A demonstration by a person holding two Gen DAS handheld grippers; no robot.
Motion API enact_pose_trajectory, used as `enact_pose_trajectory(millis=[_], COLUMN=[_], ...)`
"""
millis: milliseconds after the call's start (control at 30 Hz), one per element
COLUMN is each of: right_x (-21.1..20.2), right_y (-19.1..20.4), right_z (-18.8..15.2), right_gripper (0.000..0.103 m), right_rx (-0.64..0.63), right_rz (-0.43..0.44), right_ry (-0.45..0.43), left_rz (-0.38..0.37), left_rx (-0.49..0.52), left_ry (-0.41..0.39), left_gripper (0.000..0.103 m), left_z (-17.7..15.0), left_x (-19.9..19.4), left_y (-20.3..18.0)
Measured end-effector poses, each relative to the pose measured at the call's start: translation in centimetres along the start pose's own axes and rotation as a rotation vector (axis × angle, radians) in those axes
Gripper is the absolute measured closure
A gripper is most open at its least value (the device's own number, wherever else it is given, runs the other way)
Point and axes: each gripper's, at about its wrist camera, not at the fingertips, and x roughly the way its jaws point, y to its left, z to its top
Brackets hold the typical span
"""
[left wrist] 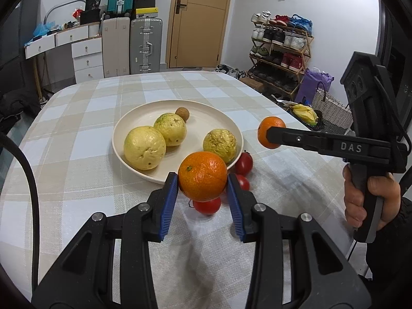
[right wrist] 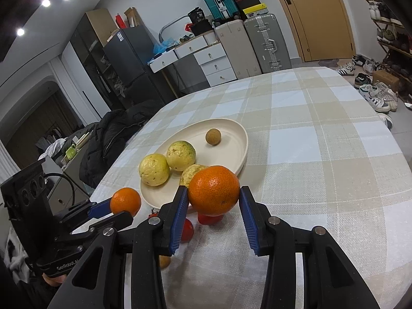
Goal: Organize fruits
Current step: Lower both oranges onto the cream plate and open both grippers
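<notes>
Left wrist: left tool (left wrist: 202, 180) clamps round dimpled orange (left wrist: 202, 176).

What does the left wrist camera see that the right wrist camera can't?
Only the left wrist view shows the yellow bananas beyond the table and the hand holding the right gripper.

Only the right wrist view shows the dark fridge and the black jacket.

Both show the plate with three yellow-green fruits and a small brown one, red tomatoes beside it, and an orange clamped in each gripper: the left gripper holds one orange, the right holds the other orange.
</notes>
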Motion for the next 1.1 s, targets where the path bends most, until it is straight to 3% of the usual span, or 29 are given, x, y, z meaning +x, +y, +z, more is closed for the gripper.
enact_pose_trajectory(millis=[567,1100], right_x=[0.6,2.7], right_y=[0.8,1.1], right_z=[0.2,2.7], right_gripper=[0.062,0.062], right_rx=[-0.03,-0.032], right_rz=[0.0,-0.017], right_ry=[0.001,0.009], left_rz=[0.042,0.046], left_rx=[-0.024,-0.024], left_ry=[-0.009,0.013], left_gripper=[0.068,0.068], left_z=[1.1,2.5], left_x=[1.3,4.0], left_y=[1.9,2.5])
